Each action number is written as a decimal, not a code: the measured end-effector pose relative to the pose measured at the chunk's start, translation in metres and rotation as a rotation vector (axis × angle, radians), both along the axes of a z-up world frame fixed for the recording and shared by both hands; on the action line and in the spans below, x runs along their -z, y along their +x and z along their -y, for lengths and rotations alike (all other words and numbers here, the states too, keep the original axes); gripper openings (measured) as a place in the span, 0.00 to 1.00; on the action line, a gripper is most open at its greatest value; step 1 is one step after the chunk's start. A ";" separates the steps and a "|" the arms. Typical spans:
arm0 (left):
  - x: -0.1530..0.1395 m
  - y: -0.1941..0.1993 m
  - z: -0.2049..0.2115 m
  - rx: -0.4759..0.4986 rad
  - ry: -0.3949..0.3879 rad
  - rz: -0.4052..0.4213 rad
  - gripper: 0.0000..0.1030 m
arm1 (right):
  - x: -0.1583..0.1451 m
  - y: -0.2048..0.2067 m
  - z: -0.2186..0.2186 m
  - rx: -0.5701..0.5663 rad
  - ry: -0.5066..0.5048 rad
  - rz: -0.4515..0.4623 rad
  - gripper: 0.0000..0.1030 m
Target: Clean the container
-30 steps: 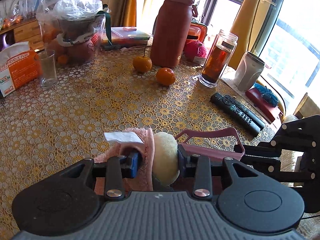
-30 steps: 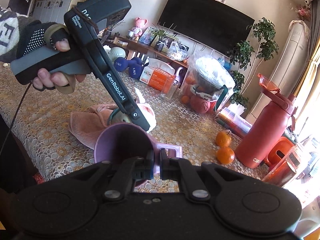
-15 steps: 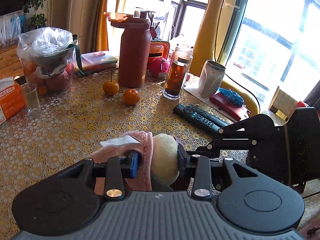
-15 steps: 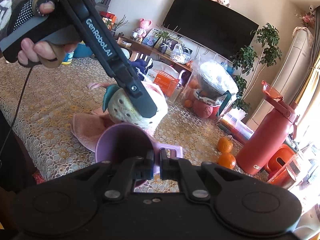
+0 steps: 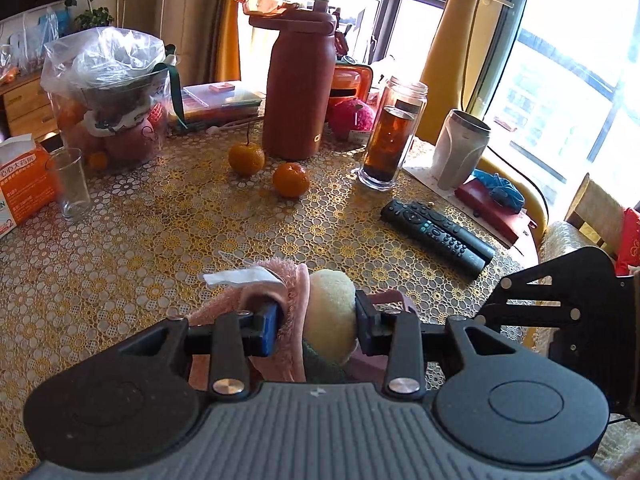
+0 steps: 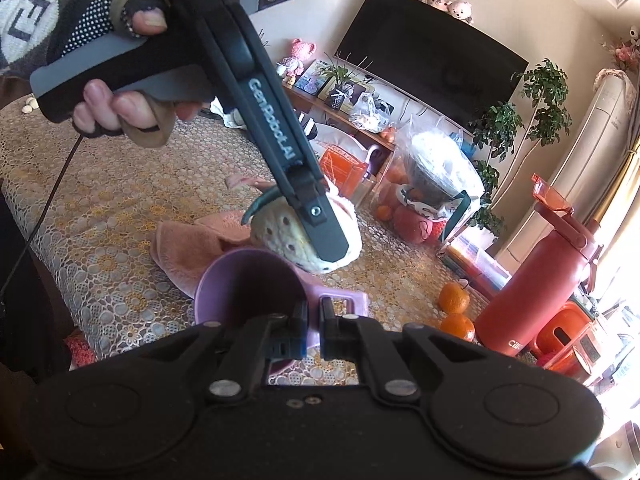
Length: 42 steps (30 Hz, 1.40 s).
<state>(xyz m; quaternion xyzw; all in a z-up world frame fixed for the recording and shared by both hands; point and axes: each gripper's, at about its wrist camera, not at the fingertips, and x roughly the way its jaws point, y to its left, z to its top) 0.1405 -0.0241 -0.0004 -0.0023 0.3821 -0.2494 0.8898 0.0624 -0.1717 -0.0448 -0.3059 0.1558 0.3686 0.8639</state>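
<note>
My left gripper [image 5: 316, 320] is shut on a pink cloth [image 5: 280, 300] with a round cream pad [image 5: 330, 316] sewn to it. From the right wrist view the same cloth pad [image 6: 288, 236] hangs just above and behind the mouth of a purple cup [image 6: 248, 284]. My right gripper [image 6: 314, 316] is shut on the purple cup's handle [image 6: 344, 304], holding the cup tilted with its opening toward the camera. The rest of the pink cloth [image 6: 192, 240] trails onto the table. A gloved hand [image 6: 120, 80] holds the left gripper's handle.
On the gold lace tablecloth [image 5: 160, 232] lie two oranges [image 5: 291, 180], a black remote [image 5: 436, 236], a tea jar [image 5: 390, 140], a tall red bottle [image 5: 300, 92], a drinking glass [image 5: 74, 184], a fruit bag [image 5: 108, 96] and a grey tumbler [image 5: 460, 152].
The left gripper has lifted with the cloth pad off the table and now hangs above the cup's mouth. The right gripper and the cup have stayed nearly still.
</note>
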 end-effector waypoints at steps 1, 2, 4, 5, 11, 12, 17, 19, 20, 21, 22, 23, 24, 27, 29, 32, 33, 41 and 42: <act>0.004 0.006 -0.002 -0.016 0.001 -0.010 0.36 | 0.000 0.001 0.000 0.001 0.003 -0.002 0.05; 0.007 0.010 -0.003 -0.028 0.001 -0.018 0.36 | -0.001 0.001 0.001 0.002 0.006 -0.003 0.05; 0.015 0.019 -0.006 -0.051 0.006 -0.033 0.35 | -0.001 0.002 0.002 0.006 0.014 -0.009 0.05; 0.018 0.023 -0.008 -0.060 0.007 -0.041 0.35 | -0.002 0.003 0.002 0.008 0.019 -0.013 0.05; 0.034 0.038 -0.020 -0.128 -0.028 -0.094 0.36 | -0.004 0.010 0.005 0.038 0.041 -0.033 0.04; 0.034 0.038 -0.021 -0.136 -0.036 -0.093 0.36 | -0.004 0.011 0.006 0.046 0.048 -0.042 0.04; 0.017 0.021 -0.032 -0.155 -0.113 -0.053 0.36 | -0.009 0.027 0.019 0.126 0.141 -0.151 0.04; 0.006 0.008 -0.033 -0.142 -0.139 -0.027 0.36 | -0.010 0.034 0.028 0.164 0.192 -0.209 0.04; 0.002 0.003 -0.033 -0.132 -0.150 -0.016 0.36 | -0.010 0.038 0.033 0.187 0.221 -0.239 0.04; -0.003 -0.004 -0.032 -0.119 -0.163 -0.008 0.36 | -0.009 0.041 0.038 0.206 0.246 -0.265 0.04; -0.007 -0.010 -0.031 -0.106 -0.170 0.000 0.36 | -0.009 0.044 0.043 0.228 0.275 -0.295 0.04; -0.011 -0.018 -0.029 -0.086 -0.179 0.009 0.36 | -0.009 0.047 0.048 0.247 0.305 -0.326 0.04; -0.015 -0.024 -0.027 -0.066 -0.192 0.012 0.36 | -0.009 0.050 0.053 0.265 0.335 -0.359 0.04; -0.020 -0.043 -0.018 -0.016 -0.206 0.025 0.36 | -0.005 0.059 0.072 0.320 0.458 -0.491 0.04; -0.019 -0.050 -0.014 -0.005 -0.217 0.022 0.36 | -0.003 0.064 0.082 0.350 0.521 -0.553 0.05; -0.014 -0.051 -0.013 -0.013 -0.235 0.009 0.36 | 0.004 0.067 0.093 0.382 0.587 -0.637 0.05; -0.013 -0.050 -0.013 -0.021 -0.246 0.002 0.36 | 0.006 0.068 0.097 0.392 0.611 -0.665 0.05; 0.004 -0.034 -0.007 -0.046 -0.233 -0.047 0.36 | 0.016 0.074 0.111 0.457 0.677 -0.734 0.05; 0.008 -0.031 -0.006 -0.052 -0.225 -0.051 0.36 | 0.016 0.075 0.112 0.464 0.676 -0.733 0.05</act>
